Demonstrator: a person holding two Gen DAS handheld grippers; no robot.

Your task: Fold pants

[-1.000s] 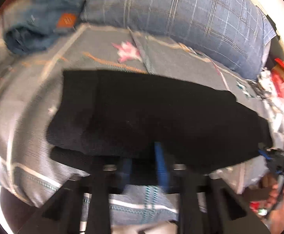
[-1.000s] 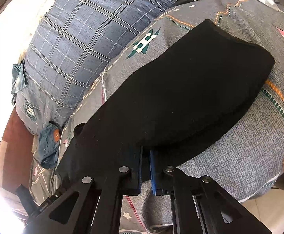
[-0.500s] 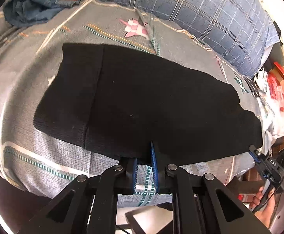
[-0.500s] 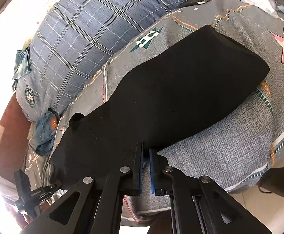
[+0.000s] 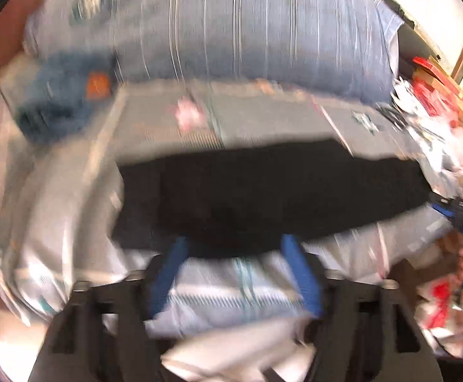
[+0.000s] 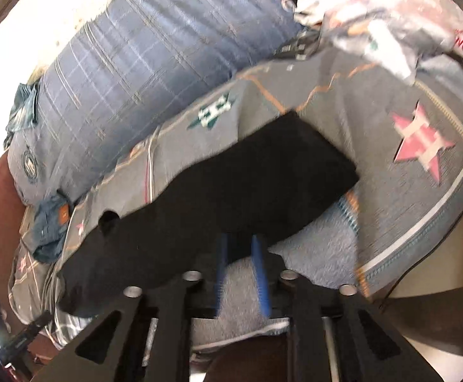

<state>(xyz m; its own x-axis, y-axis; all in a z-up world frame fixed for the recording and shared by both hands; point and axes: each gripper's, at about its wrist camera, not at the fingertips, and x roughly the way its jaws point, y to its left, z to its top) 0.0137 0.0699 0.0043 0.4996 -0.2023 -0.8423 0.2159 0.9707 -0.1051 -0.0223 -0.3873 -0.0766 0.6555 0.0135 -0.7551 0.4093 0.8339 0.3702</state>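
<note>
both tongs, left [image 5: 234,248] and right [image 6: 241,251], just opening, apart at black pants' [image 6: 218,197] near edge

Black pants [image 6: 218,197]; grey star-patterned bedspread [image 6: 374,121]; blue plaid pillow [image 6: 155,54]

Home bedroom: patterned bedspread [image 6: 390,102], plaid bolster [image 6: 155,51], clothes heap [image 5: 56,102].

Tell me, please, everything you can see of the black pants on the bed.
The black pants are plain, dark, soft-looking cloth, folded into one long flat band with a squared end. They lie across the grey patterned bedspread, in front of the blue checked pillow, apart from the crumpled jeans. The left gripper and the right gripper have just been opening at the near edge; neither clamps the cloth.
</note>
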